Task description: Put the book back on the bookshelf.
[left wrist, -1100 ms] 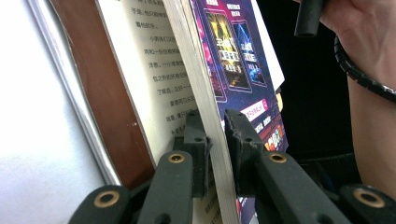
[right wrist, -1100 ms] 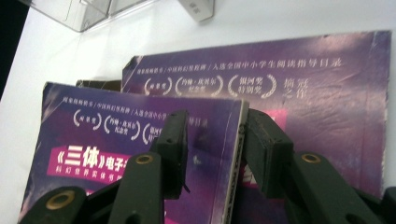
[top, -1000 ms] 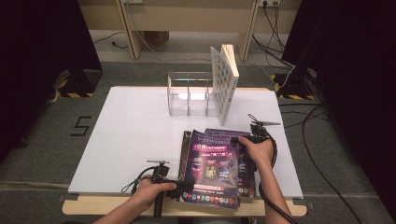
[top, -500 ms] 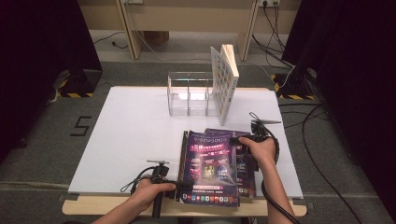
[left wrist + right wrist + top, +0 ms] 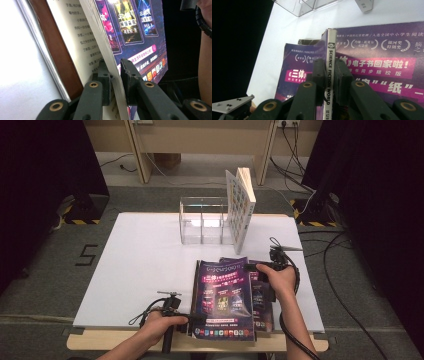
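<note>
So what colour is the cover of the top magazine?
Mostly purple, with pink and white lettering. The magazine shows best in the high view.

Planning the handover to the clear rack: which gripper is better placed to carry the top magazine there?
Probably right: the right gripper grips the magazine by its spine, nearer the clear rack; the left gripper clamps its near edge.

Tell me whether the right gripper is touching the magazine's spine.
Touching. The right gripper view shows the right gripper with its jaws pressed against both sides of the magazine spine.
</note>
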Tool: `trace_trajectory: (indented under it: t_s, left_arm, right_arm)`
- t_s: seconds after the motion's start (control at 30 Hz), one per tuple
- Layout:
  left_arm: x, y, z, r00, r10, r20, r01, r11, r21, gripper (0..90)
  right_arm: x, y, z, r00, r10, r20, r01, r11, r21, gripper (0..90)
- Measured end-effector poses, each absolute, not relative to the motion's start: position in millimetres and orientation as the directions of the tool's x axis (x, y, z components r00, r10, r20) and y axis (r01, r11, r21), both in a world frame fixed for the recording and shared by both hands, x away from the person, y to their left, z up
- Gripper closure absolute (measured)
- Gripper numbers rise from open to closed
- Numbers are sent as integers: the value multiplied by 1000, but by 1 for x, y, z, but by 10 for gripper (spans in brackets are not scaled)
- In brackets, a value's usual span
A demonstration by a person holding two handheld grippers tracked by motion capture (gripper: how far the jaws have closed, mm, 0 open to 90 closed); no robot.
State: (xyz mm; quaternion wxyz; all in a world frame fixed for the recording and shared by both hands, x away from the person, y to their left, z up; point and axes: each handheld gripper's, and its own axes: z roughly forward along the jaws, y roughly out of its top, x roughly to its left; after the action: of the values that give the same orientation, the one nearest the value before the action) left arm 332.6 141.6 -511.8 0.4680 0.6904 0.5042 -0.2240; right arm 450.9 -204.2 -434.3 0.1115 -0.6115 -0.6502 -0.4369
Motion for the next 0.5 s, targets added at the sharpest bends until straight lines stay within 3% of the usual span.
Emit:
trace_trajectory:
  t_s: [0.5]
  left_arm:
    - [333, 142, -512, 393, 485, -781, 906, -61, 418, 786]
  right_arm:
    - [454, -208, -439, -194, 623, 758, 917, -161, 366, 755]
